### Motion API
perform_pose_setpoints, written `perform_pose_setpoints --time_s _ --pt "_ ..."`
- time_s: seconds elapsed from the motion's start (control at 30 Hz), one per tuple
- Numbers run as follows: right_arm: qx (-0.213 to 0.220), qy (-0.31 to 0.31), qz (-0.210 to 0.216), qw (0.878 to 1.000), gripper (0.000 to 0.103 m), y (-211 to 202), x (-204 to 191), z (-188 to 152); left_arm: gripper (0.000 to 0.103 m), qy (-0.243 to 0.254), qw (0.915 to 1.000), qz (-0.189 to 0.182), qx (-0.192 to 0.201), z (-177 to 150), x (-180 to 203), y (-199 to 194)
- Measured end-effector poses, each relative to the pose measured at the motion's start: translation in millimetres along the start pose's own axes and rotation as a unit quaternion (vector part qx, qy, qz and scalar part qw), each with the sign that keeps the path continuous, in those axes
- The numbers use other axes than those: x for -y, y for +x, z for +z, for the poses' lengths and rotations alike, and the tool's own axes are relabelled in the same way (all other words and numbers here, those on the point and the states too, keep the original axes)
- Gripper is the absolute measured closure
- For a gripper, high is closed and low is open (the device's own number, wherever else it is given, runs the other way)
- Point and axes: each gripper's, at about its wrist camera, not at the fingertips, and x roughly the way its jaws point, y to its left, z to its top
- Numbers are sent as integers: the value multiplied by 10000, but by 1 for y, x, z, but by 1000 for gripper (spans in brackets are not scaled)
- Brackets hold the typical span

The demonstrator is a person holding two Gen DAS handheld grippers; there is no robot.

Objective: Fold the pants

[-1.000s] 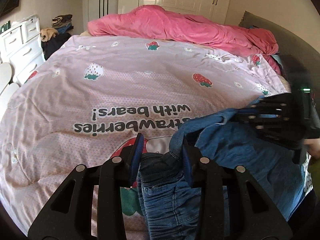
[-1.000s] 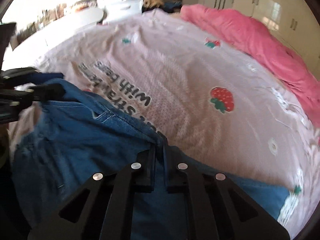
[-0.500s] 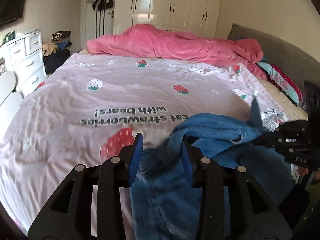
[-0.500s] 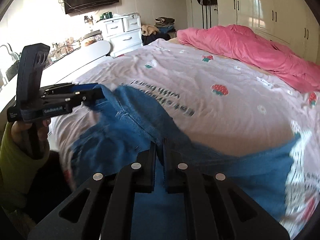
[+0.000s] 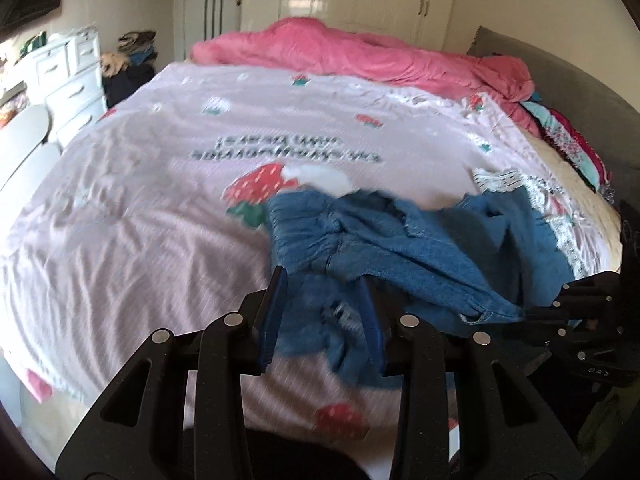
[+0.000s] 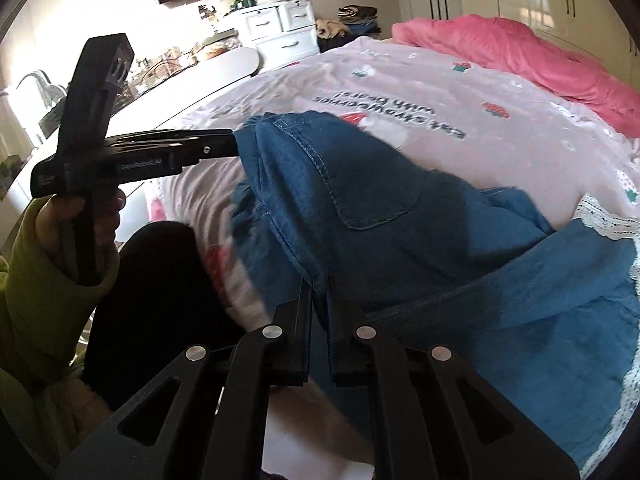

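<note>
The blue denim pants (image 5: 404, 240) hang bunched between both grippers over the near edge of the bed. My left gripper (image 5: 324, 280) is shut on the gathered waistband; in the right wrist view (image 6: 236, 142) its tips pinch the pants' edge. My right gripper (image 6: 319, 284) is shut on a seamed edge of the pants (image 6: 360, 184), with a back pocket facing up. In the left wrist view the right gripper (image 5: 528, 312) holds the fabric's far corner at the right.
The bed has a pink strawberry-print cover (image 5: 160, 208) and a pink duvet (image 5: 360, 52) heaped at its far end. White drawers (image 5: 68, 76) and a white table (image 6: 224, 68) stand at the left. A dark headboard (image 5: 560, 80) runs along the right.
Both grippers have pulled back toward the bed's near edge and lifted. The pants now stretch out between them, more spread and lower over the cover.
</note>
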Motion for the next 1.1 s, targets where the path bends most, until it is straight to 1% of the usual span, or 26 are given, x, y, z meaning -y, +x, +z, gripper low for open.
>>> perform_pose_setpoints --time_s 0.1,0.17,0.2,0.3,0.37,0.43,0.57,0.67,0.73,0.8,0.83,0.87,0.9,0.93,0.97,1.0,1.03,1.07,1.1 --pt "-216 -160 -27 9996 95 13 -12 -7 75 -100 9996 74 -249 -13 -9 4" --pt "-481 -136 -140 9986 94 24 -13 -15 75 -213 9992 -2 -327 -20 -14 2" --pt "-565 -107 -143 9982 94 28 -12 -19 75 -264 9991 -23 -337 -22 -15 0" --pt "-693 47 -167 9974 94 38 -7 -26 75 -349 9991 157 -181 -20 -21 -13" --pt "-680 22 -164 9976 94 39 -7 -26 75 -407 9991 140 -10 -14 -21 -24" --pt "-659 33 -145 9977 94 39 -7 -26 75 -304 9994 106 94 -6 -14 -29" --pt "-628 20 -105 9980 94 33 -10 -28 73 -86 9998 -130 81 10 8 -19" --pt "-572 28 -44 9983 94 26 -11 -28 67 98 9997 -235 18 16 25 -7" --pt "-480 128 117 9987 94 19 -10 -29 63 256 9994 -187 -134 14 34 5" --pt "-454 151 257 9985 94 15 -10 -30 61 406 9983 -47 -413 6 39 22" --pt "-497 89 228 9985 94 17 -10 -31 61 432 9976 16 -547 2 39 29" --pt "-584 39 198 9981 90 20 -11 -32 61 452 9965 73 -693 -3 38 37" --pt "-801 15 197 9966 88 28 -10 -36 61 476 9957 114 -782 -8 38 43" --pt "-858 101 214 9960 87 30 -9 -37 61 502 9955 145 -792 -9 38 45" --pt "-828 208 292 9959 83 29 -7 -38 61 556 9954 178 -763 -10 39 44" --pt "-784 391 489 9950 80 24 -3 -35 61 589 9952 195 -753 -11 40 44" --pt "-701 492 579 9946 78 19 0 -33 61 611 9951 217 -750 -12 40 44" --pt "-516 555 609 9953 76 9 3 -28 61 622 9950 232 -748 -13 40 45" --pt "-323 557 543 9964 75 -1 5 -24 61 647 9948 251 -744 -14 41 46"
